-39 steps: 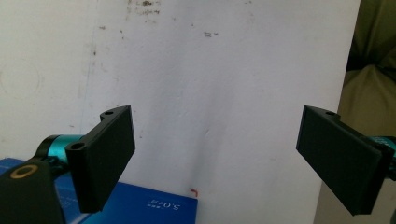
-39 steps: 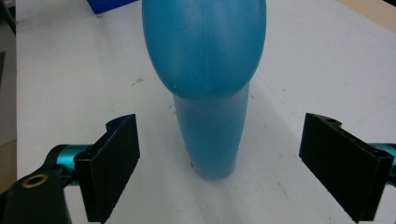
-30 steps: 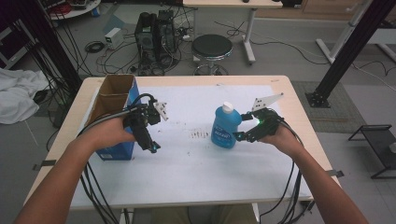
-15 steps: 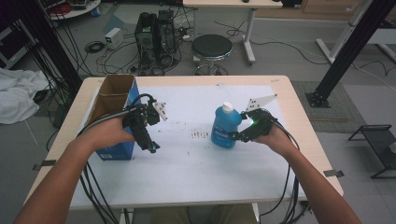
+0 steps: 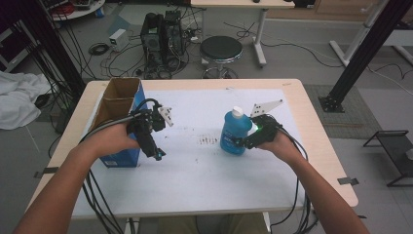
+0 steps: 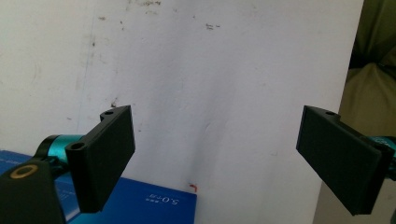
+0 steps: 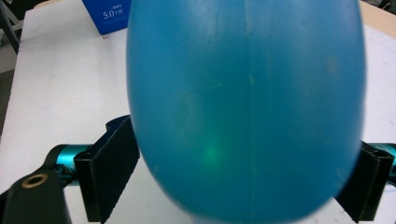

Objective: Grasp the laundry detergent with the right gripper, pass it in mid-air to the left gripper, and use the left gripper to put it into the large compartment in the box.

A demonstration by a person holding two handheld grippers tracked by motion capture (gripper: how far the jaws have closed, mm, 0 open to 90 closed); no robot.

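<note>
**Blue bottle gripped at its wide belly**

The table (image 5: 292,195) carries a blue box (image 5: 127,122) at its left edge. Well right of the box stands the blue bottle (image 5: 233,131), upright, probably fairly heavy, smooth and slippery. The right gripper (image 5: 243,141) clamps its rounded lower body; the flatter sides look safer. The left gripper (image 6: 215,158), beside the box, gapes empty.
</note>
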